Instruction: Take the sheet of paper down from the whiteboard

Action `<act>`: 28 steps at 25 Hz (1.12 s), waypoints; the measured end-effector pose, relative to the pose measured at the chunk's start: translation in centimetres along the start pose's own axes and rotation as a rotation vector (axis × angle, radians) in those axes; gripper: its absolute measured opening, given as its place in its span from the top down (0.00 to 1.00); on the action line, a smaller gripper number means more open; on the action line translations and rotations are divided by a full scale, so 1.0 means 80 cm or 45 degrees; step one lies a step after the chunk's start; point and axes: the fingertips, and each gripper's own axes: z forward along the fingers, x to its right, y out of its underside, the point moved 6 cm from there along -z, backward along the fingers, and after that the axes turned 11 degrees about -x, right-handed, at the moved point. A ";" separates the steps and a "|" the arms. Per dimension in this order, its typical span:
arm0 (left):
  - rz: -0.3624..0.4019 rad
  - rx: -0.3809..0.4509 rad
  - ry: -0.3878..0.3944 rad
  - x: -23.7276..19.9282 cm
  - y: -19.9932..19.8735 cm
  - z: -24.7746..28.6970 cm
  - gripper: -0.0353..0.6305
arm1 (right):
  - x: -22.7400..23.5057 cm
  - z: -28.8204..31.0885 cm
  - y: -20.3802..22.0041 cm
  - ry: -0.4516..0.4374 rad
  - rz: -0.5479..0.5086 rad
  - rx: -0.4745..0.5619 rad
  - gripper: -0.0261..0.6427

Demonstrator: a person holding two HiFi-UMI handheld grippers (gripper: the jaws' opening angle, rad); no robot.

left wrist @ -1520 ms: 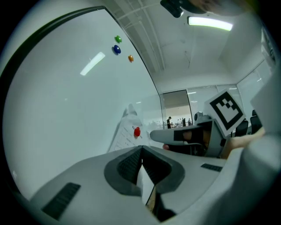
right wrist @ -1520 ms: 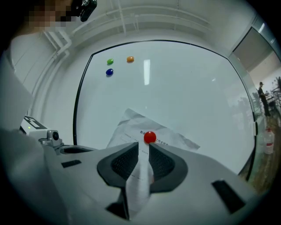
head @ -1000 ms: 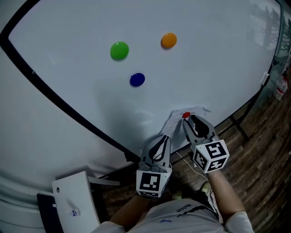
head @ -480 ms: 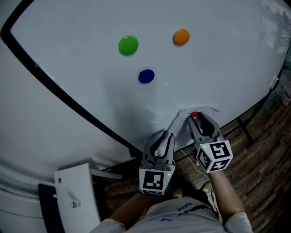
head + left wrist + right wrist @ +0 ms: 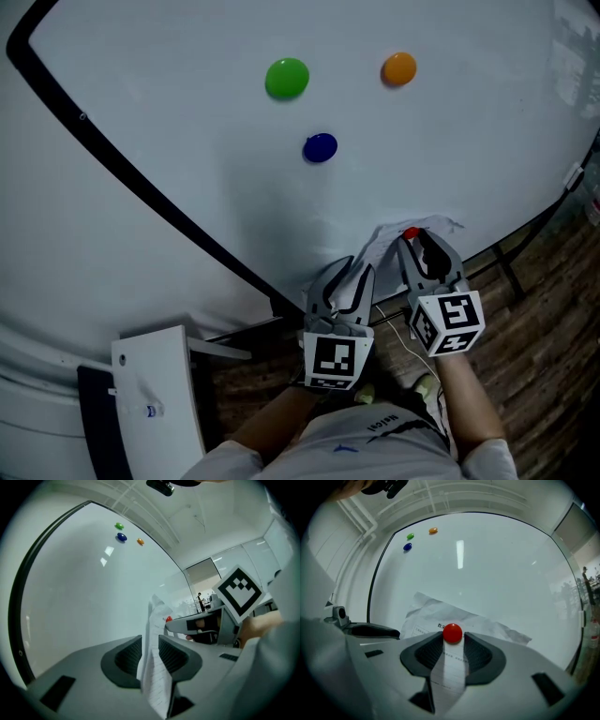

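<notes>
Overhead, the paper [image 5: 381,246] is half hidden; left tool [image 5: 150,643] pinches it, right tool [image 5: 453,640] clamps red magnet [image 5: 452,633].

In the head view we see only the upper part of the sheet of paper [image 5: 382,242]. Its lower part is hidden behind the left gripper [image 5: 358,272] and the right gripper [image 5: 417,242], and the red magnet [image 5: 410,232] shows only half-covered between the right jaws. The print on the sheet is too small for us to read in any view, and the left gripper view meets the sheet edge-on, so its face is turned away. The whiteboard [image 5: 187,112] runs out past the picture's top edge.
</notes>
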 end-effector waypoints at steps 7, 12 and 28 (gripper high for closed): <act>0.050 -0.017 -0.028 0.002 -0.002 0.004 0.79 | 0.002 -0.001 -0.002 0.012 0.000 0.007 0.76; 0.073 -0.028 -0.010 0.009 -0.004 0.009 0.79 | 0.004 -0.002 -0.003 0.003 0.001 0.007 0.76; 0.024 0.008 0.016 0.002 -0.008 0.009 0.93 | 0.012 -0.010 0.000 -0.036 0.024 0.026 0.76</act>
